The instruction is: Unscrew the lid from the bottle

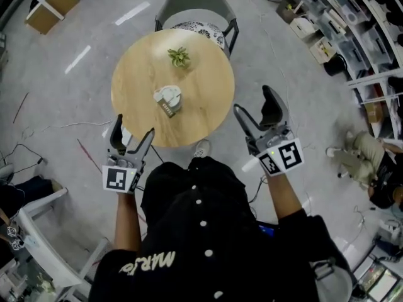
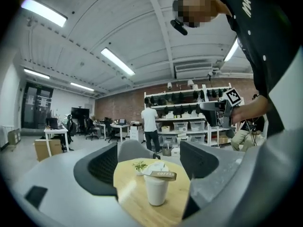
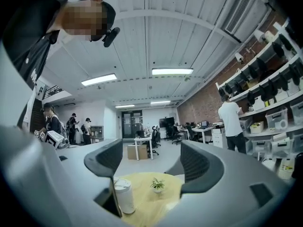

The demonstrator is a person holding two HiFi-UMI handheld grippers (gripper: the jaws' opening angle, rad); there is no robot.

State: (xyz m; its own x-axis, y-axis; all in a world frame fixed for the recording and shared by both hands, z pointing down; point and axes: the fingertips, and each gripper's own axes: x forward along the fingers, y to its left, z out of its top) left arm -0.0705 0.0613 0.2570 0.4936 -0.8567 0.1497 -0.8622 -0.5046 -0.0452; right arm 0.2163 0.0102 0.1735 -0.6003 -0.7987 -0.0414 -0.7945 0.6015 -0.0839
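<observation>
The white bottle (image 1: 167, 100) stands upright near the middle of the round wooden table (image 1: 208, 68), its lid (image 3: 122, 184) on and a small plant (image 1: 179, 57) just beyond. The left gripper (image 1: 133, 129) and the right gripper (image 1: 254, 102) hang short of the table's near edge, jaws spread, holding nothing.

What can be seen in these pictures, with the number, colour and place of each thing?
table: one, light wood, round, middle of the floor
bottle: one, white, lid on, near the table's middle
plant: one, green, small pot, table's far side
chair: one, grey, behind the table
cardboard box: one, brown, floor, far left
shelves: several, white, along the right
left gripper: one, grey, open, empty, near the table's front left edge
right gripper: one, grey, open, empty, beside the table's right edge
</observation>
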